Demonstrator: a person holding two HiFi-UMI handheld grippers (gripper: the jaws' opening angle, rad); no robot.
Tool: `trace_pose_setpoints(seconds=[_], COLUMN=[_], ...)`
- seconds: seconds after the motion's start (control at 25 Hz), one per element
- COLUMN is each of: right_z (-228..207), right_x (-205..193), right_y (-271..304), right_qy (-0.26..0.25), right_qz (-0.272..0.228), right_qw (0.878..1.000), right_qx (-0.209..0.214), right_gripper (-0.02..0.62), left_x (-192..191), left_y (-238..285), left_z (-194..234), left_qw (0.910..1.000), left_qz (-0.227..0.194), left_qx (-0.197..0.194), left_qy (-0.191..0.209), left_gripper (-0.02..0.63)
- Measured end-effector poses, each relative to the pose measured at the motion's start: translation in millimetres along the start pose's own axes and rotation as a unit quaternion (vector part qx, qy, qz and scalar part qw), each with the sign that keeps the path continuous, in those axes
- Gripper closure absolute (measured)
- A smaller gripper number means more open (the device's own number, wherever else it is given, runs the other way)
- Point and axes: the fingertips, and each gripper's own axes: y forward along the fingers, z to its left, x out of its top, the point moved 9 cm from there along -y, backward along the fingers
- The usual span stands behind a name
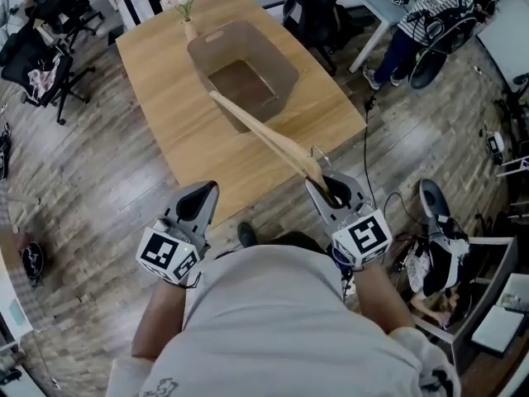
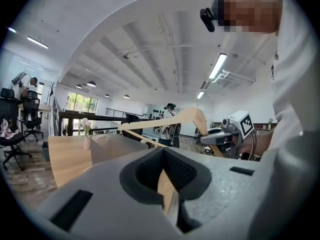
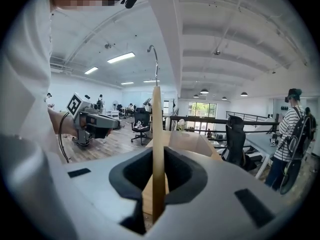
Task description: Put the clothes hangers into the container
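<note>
A wooden clothes hanger (image 1: 264, 135) slants from my right gripper (image 1: 329, 190) up over the table to the grey container (image 1: 285, 64), where its far end lies over the near rim. The right gripper (image 3: 157, 171) is shut on the hanger (image 3: 157, 149) near its metal hook (image 3: 154, 59). My left gripper (image 1: 202, 197) hangs off the table's near edge, open by a narrow gap with nothing in it. In the left gripper view its jaws (image 2: 167, 169) point at the hanger (image 2: 165, 121) and the container (image 2: 107, 146).
A small vase of flowers (image 1: 183, 11) stands behind the container on the wooden table (image 1: 165, 98). Office chairs (image 1: 45, 48) stand at the left. A person (image 1: 421, 23) stands at the far right. Bags and shoes (image 1: 438, 246) lie on the floor at my right.
</note>
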Motion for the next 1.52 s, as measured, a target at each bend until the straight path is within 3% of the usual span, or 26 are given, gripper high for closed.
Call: trace_pose_setpoints(seconds=[0.68,1.24,1.52], right_z=[-43.0,-115.7,-150.0], right_x=[-0.4,14.1,19.7], right_y=[75.1,145.7,185.0], right_qy=[-0.003,-0.019,-0.046], right_qz=[0.024,0.047,0.086], right_qw=[0.999,0.997,0.992], right_qx=[0.030,0.062,0.074], right_gripper=[0.538,0.538,0.538], left_x=[-4.1,13.6,18.6], left_y=[11.1,76.7,107.4], left_z=[46.3,89.3,106.4], left_qw=[0.9987,0.9967,0.9954], left_qz=[-0.001,-0.004,-0.001], left_qx=[0.044,0.070,0.082], left_qy=[-0.025,-0.039,-0.049], left_gripper=[0.603,0.603,0.603])
